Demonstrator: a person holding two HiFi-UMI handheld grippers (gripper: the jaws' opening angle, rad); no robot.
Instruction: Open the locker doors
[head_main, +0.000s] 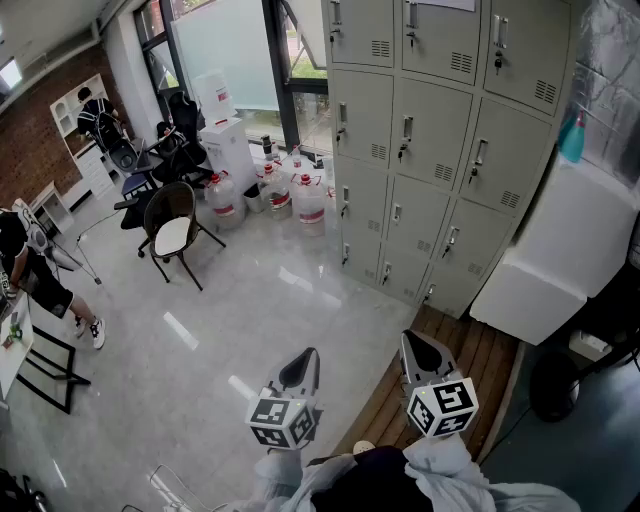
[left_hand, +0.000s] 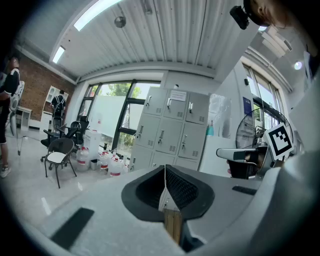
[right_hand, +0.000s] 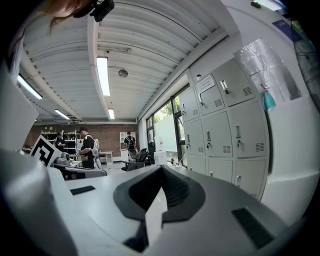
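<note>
Well short of the lockers (head_main: 440, 150), both grippers are empty. The left gripper (head_main: 303, 362) has its jaws pressed together, and the right gripper (head_main: 421, 348) is the same, pads meeting with nothing between them. The lockers stand ahead of the jaws and a little to the right, every door closed, with a strip of wooden decking (head_main: 450, 365) at their foot. Each door handle (head_main: 406, 130) is an upright bar near its door's left edge, so a grip would probably straddle a vertical axis. The right gripper is nearer the lockers and looks better placed to reach first.
</note>
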